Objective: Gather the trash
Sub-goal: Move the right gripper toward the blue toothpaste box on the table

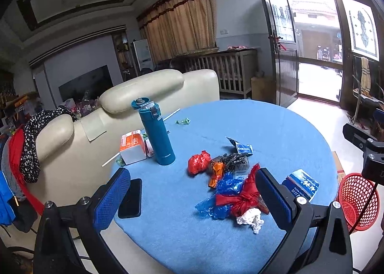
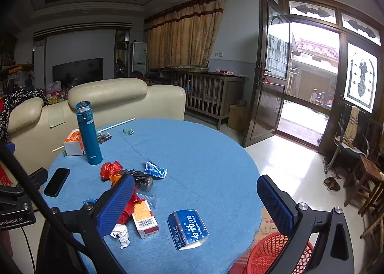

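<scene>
Left wrist: hovering with fingers [image 1: 192, 199] spread and empty over the trash pile [image 1: 230, 192] on the blue desk [image 1: 276, 125]. Right wrist: hanging with fingers [image 2: 195, 202] spread near the toothpaste box [image 2: 187, 228], red basket [image 2: 266, 250] just beside the desk edge; probably approaching a first pick, needing lowering and closing.

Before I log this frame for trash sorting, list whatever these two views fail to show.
- Red basket: right wrist view, cut off by the bottom edge and the right gripper; its contents are unseen.
- Red bag: left wrist view, partly behind a finger of the left gripper.
- Green wrapper: too small to identify.
- Black clump: right wrist view, partly hidden by a finger.
</scene>
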A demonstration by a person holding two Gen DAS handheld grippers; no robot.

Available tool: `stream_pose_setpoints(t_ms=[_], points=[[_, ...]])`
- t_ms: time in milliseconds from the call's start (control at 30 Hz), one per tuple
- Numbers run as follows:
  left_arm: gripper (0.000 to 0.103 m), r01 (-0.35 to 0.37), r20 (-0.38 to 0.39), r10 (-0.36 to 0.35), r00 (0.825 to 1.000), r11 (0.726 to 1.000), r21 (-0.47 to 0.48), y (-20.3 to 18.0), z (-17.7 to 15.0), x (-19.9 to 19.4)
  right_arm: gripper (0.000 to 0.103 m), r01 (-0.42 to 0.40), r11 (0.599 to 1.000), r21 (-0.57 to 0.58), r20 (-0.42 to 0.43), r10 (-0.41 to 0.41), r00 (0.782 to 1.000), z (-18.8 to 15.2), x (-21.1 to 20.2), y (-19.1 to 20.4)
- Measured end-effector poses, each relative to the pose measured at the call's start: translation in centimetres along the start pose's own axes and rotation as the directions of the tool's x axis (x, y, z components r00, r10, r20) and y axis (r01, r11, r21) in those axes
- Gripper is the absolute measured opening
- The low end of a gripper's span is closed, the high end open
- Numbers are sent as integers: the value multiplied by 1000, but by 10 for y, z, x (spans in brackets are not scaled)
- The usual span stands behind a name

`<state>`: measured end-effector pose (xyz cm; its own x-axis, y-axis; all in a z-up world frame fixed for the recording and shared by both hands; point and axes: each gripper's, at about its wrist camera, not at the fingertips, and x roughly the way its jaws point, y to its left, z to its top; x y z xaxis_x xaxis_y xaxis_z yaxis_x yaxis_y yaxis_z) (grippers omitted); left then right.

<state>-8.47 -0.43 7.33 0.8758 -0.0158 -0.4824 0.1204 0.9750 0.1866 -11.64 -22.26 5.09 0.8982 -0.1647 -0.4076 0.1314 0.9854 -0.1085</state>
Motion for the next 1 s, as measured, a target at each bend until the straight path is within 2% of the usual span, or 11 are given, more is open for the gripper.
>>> stream_pose_setpoints(t_ms=[1000], points=[[103,1,-41,1,999,999,47,-13,-7,7,103,1,1000,2,-45,-1,999,-10,14,2]])
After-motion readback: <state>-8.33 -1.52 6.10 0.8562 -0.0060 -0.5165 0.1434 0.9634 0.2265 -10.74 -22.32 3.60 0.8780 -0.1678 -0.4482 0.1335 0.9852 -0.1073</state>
